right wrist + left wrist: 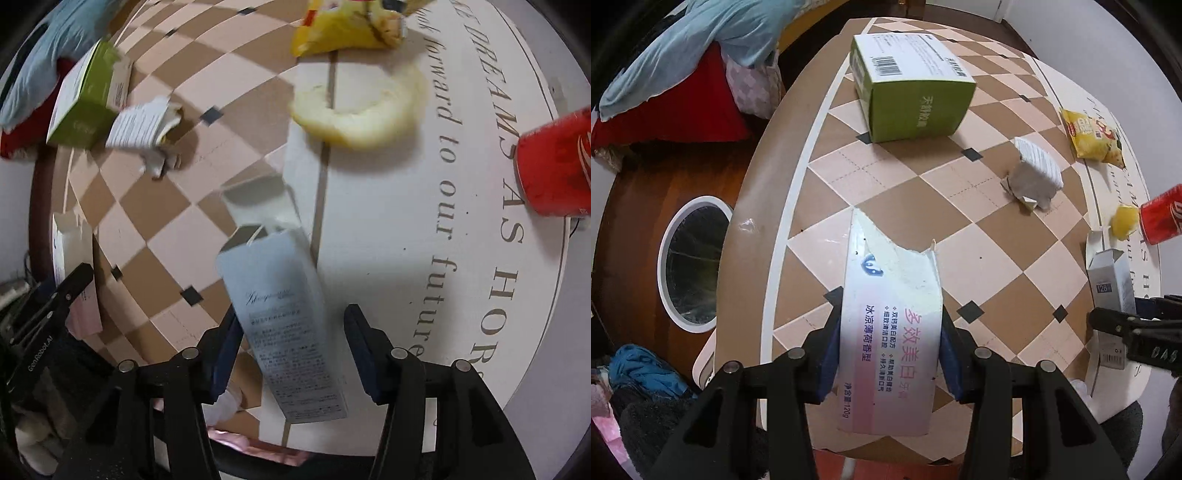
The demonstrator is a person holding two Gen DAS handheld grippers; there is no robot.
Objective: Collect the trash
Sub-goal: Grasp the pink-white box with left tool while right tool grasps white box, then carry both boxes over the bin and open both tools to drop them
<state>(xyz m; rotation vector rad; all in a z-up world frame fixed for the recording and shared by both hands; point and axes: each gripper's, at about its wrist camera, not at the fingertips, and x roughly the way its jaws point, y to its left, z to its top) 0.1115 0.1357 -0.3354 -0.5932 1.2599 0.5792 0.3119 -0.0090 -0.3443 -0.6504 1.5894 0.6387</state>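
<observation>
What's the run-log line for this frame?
left gripper: shut on toothpaste box | right gripper: open around pale blue carton | bin: beside table, nothing dropped yet

Red can (1162, 213) cut by the right edge, chip bag (347, 29) cropped at top, fine print on pale blue carton (284, 317) blurred

left tongs (888, 343): clamped, pointing down | right tongs (291, 350): parted, pointing down
</observation>
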